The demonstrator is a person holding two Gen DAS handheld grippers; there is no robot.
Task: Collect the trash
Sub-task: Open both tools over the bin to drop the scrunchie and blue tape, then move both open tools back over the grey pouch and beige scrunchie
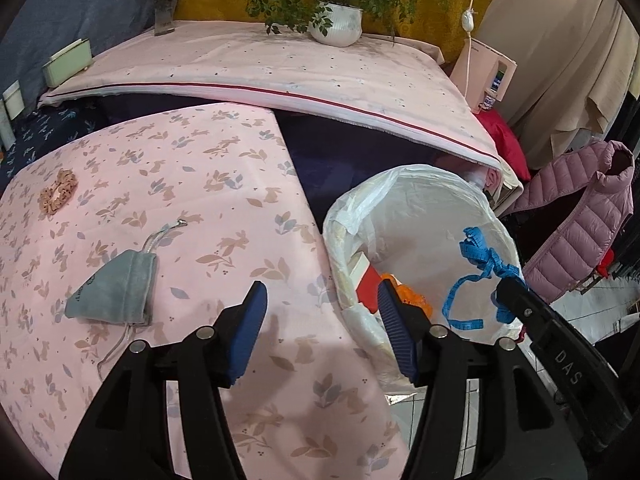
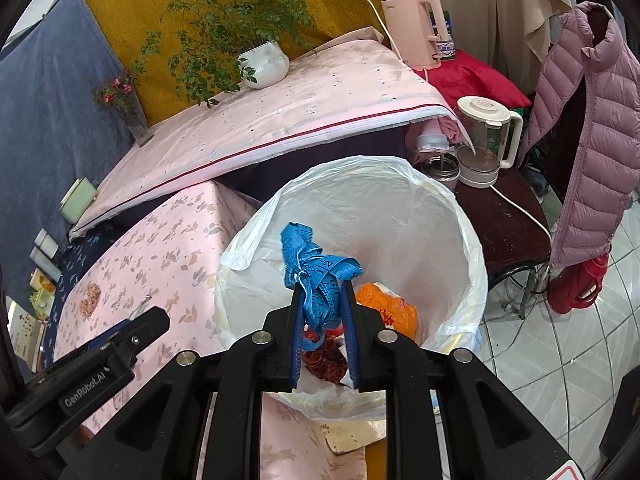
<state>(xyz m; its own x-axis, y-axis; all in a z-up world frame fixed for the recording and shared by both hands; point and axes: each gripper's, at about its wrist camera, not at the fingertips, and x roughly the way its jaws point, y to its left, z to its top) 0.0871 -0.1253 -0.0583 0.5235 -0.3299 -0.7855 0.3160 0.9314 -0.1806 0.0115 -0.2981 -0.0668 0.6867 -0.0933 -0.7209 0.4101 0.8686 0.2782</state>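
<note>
My right gripper (image 2: 323,282) is shut on a bunched blue tape measure (image 2: 316,256), held above the mouth of a white-lined trash bin (image 2: 460,220). Orange plastic (image 2: 394,312) and red scraps lie inside the bin. In the left wrist view the tape measure (image 1: 486,258) dangles over the bin (image 1: 400,184) from the right gripper's black fingers (image 1: 516,292). My left gripper (image 1: 320,288) is open with nothing between its blue pads, above the edge of the pink rabbit-print tablecloth (image 1: 200,200) where it meets the bin. A grey drawstring pouch (image 1: 116,288) and a peach scrunchie (image 1: 58,194) lie on the cloth to its left.
Behind is a higher pink-covered surface (image 1: 280,64) with a potted plant (image 1: 336,24), a flower vase (image 1: 166,4) and a green box (image 1: 66,62). Right of the bin stand a blender jug (image 2: 486,140), a pink appliance (image 2: 416,28), a hanging mauve puffer jacket (image 2: 592,140) and tiled floor (image 2: 560,340).
</note>
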